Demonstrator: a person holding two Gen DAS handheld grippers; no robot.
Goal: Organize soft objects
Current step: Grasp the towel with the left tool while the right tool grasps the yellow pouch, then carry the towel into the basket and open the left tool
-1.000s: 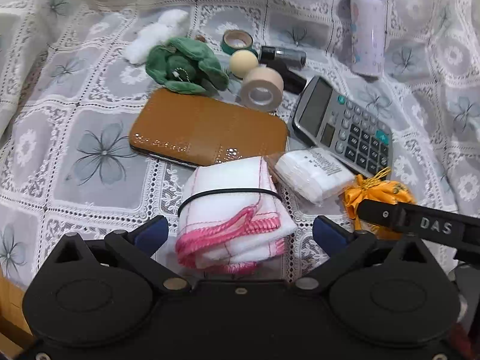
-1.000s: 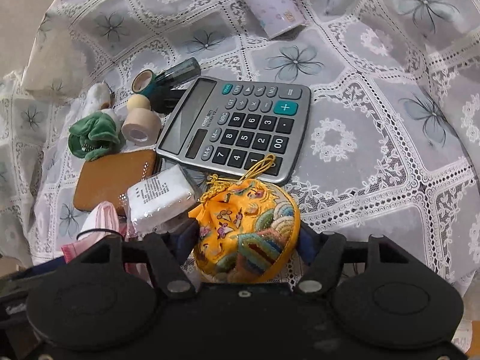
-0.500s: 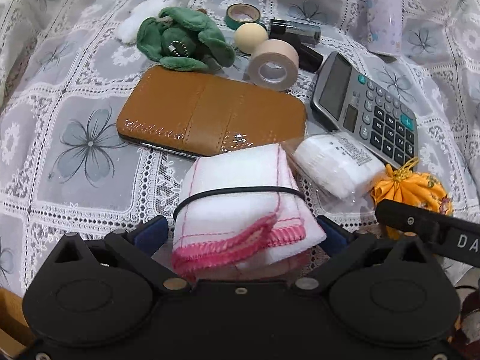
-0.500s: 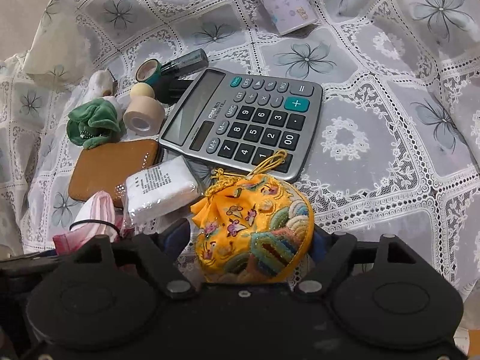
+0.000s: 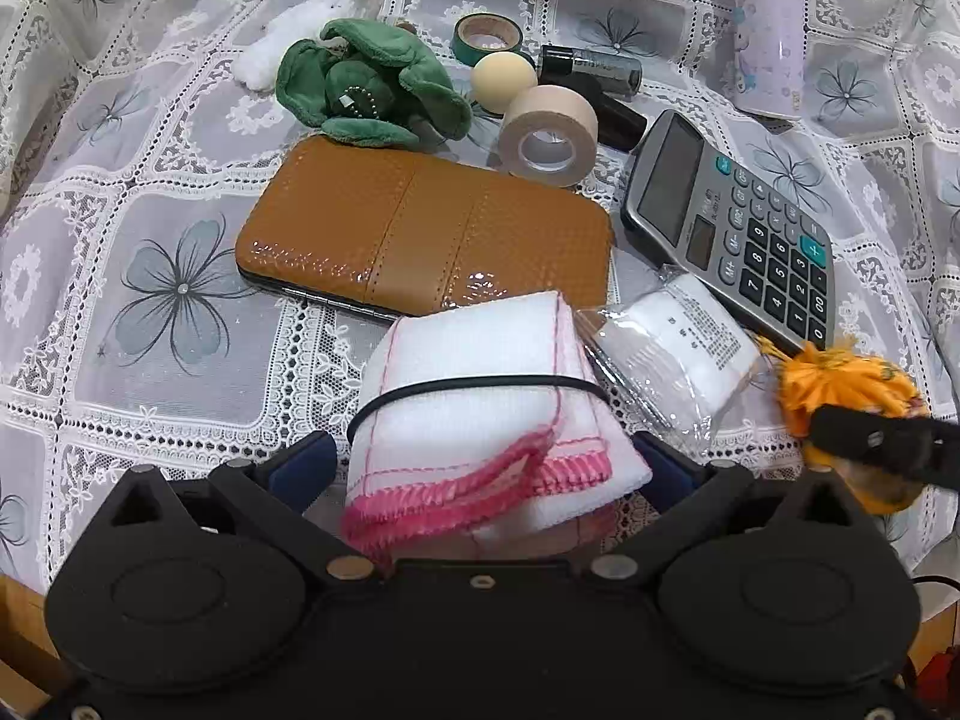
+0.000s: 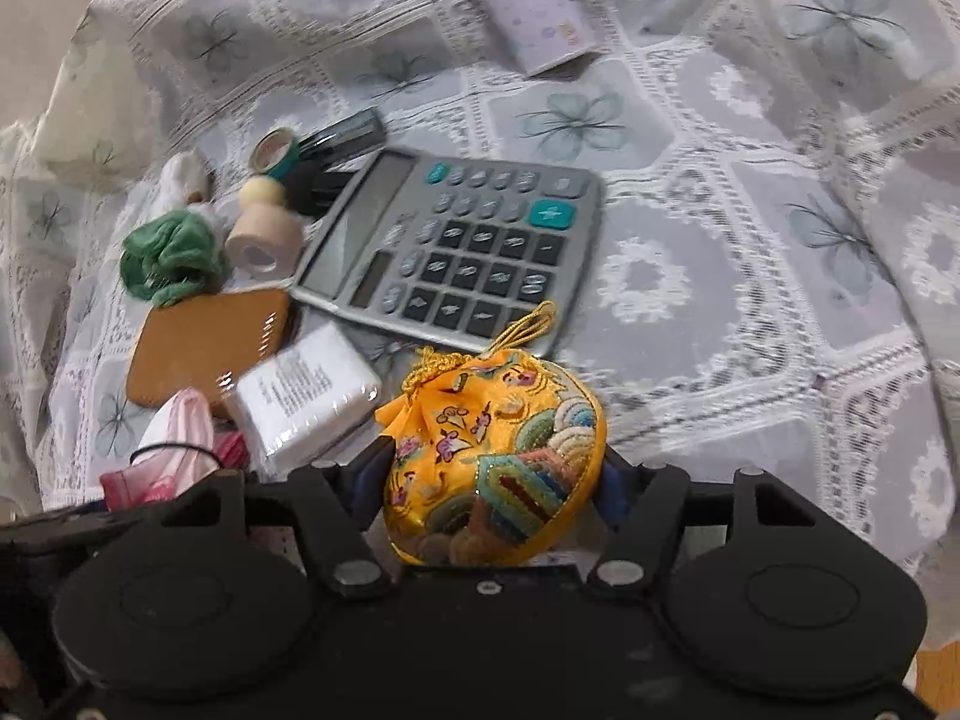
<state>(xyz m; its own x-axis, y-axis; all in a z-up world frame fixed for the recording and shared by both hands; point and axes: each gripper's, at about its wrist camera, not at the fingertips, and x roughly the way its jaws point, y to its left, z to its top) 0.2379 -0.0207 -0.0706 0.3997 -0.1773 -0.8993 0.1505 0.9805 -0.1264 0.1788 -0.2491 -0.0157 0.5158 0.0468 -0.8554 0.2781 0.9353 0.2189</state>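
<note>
Here left fingers [image 5: 480,468] clamp banded towel [image 5: 480,396]; right fingers [image 6: 492,474] clamp yellow pouch [image 6: 498,456]; labels unreadable.

Two tape rolls [image 5: 549,135] [image 5: 486,36], two plush toys [image 5: 372,84] [image 5: 300,24], one calculator [image 5: 738,228], one wallet [image 5: 420,228].

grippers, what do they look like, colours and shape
Both are matte black plastic. The left gripper and right gripper each have two round disc housings at the base, angled black linkage arms with silver pivot screws, and dark blue pads on the fingers. No cables, sleeves or readable markings show.
</note>
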